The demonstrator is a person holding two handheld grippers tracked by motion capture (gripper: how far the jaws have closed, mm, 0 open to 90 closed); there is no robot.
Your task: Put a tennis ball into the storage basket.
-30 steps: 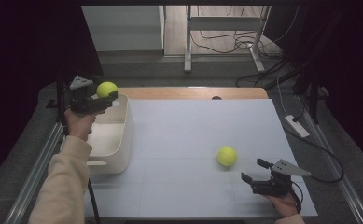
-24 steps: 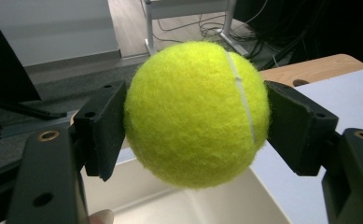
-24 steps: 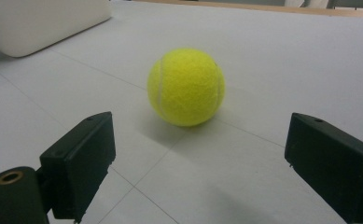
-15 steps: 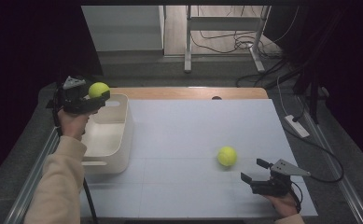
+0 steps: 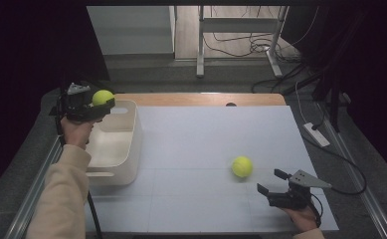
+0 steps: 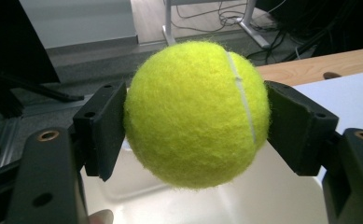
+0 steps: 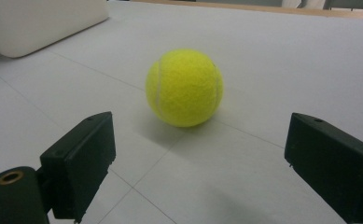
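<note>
My left gripper (image 5: 101, 102) is shut on a yellow tennis ball (image 5: 102, 96) and holds it in the air over the far left corner of the white bin (image 5: 127, 144). In the left gripper view both black pads (image 6: 107, 123) press the sides of that ball (image 6: 195, 114), with the bin's pale inside (image 6: 263, 196) below. A second tennis ball (image 5: 242, 166) rests on the white table (image 5: 201, 144) at the front right. My right gripper (image 5: 273, 183) lies low on the table just short of it, jaws open; its own view has the ball (image 7: 184, 87) ahead of the fingertips, untouched.
The bin stands at the table's left side and looks empty. A wooden strip (image 5: 201, 99) runs along the far edge. Beyond it are metal stand legs (image 5: 200, 45) and cables on the floor. A white power strip (image 5: 317, 134) lies off the right edge.
My left gripper has drifted a little to the left and towards the bin's far corner, still carrying its ball. The right gripper and the ball on the table have stayed put.
</note>
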